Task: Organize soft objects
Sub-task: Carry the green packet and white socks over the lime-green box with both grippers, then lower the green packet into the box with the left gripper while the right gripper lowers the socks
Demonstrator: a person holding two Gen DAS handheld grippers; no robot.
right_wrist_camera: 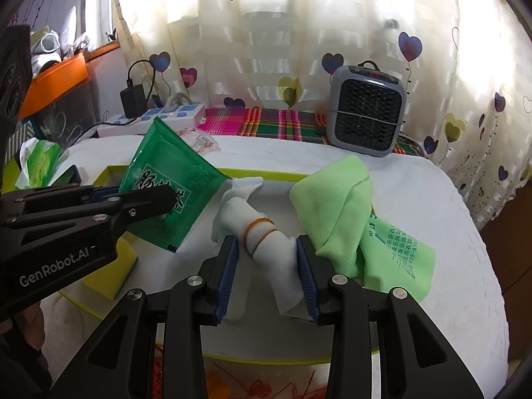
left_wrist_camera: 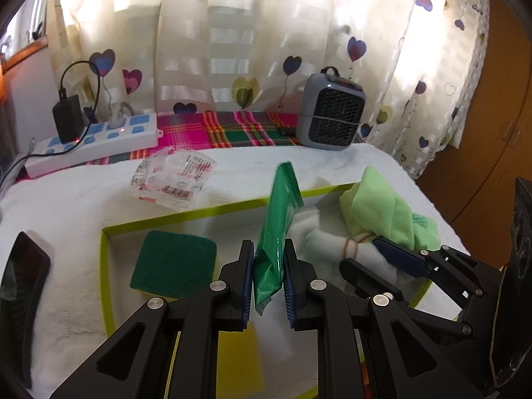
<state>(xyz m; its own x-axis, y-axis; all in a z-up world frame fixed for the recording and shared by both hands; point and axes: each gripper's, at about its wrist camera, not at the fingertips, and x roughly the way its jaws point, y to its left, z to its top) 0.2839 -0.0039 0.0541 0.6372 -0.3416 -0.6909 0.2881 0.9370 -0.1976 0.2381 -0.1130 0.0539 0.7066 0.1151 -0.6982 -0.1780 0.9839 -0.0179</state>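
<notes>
The tray (left_wrist_camera: 186, 216), a shallow white one with a yellow-green rim, is the landmark, and the sorting looks about half done. A dark green scrub sponge (left_wrist_camera: 173, 263) already lies flat in the tray's left end. The left gripper (left_wrist_camera: 268, 294) is clamped on a green tissue packet (left_wrist_camera: 277, 229), holding it upright over the middle of the tray, not yet set down. The right gripper (right_wrist_camera: 268, 277) is closed around a rolled white sock (right_wrist_camera: 262, 246) bound with two orange rubber bands, just above the tray floor towards its right end. A light green cloth (right_wrist_camera: 335, 212) slumps over the tray's right rim, partly in and partly out, and probably needs tidying. A crumpled clear wrapper (left_wrist_camera: 173, 179) lies outside the tray beyond its far rim, and whether it belongs to the task cannot be told. Writing: the left gripper's arm reads "GenRobot.AI"; the packet bears large white Chinese characters, partly covered by a finger; the cloth carries dark green print with the digits "029-870", the rest too small to read; the wrapper shows red print and a barcode, unreadable.
</notes>
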